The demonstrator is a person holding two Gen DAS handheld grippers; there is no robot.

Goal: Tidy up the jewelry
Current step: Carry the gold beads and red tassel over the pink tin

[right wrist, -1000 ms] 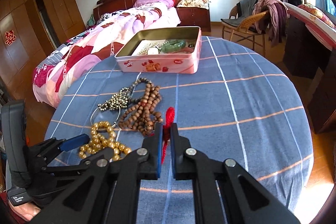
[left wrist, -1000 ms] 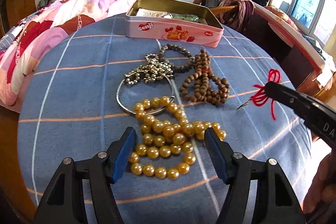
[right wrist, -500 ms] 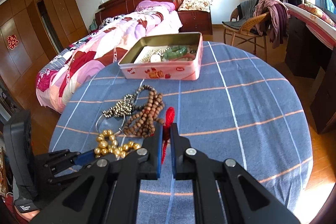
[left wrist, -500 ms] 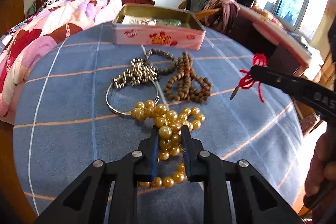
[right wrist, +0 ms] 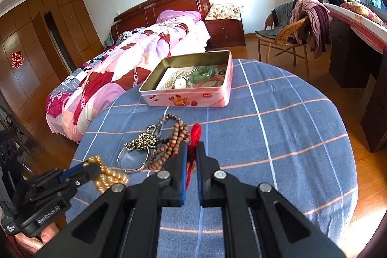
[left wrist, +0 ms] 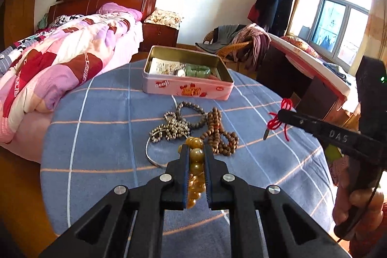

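The left tongs [left wrist: 196,156] are closing, their pads clenched on the amber bead necklace [left wrist: 196,155], glossy round beads lifted off the surface [left wrist: 101,137]; its lower loops hide behind the fingers. The right tongs [right wrist: 191,152] are clamped tight on a red cord [right wrist: 195,134], its pendant hard to make out.
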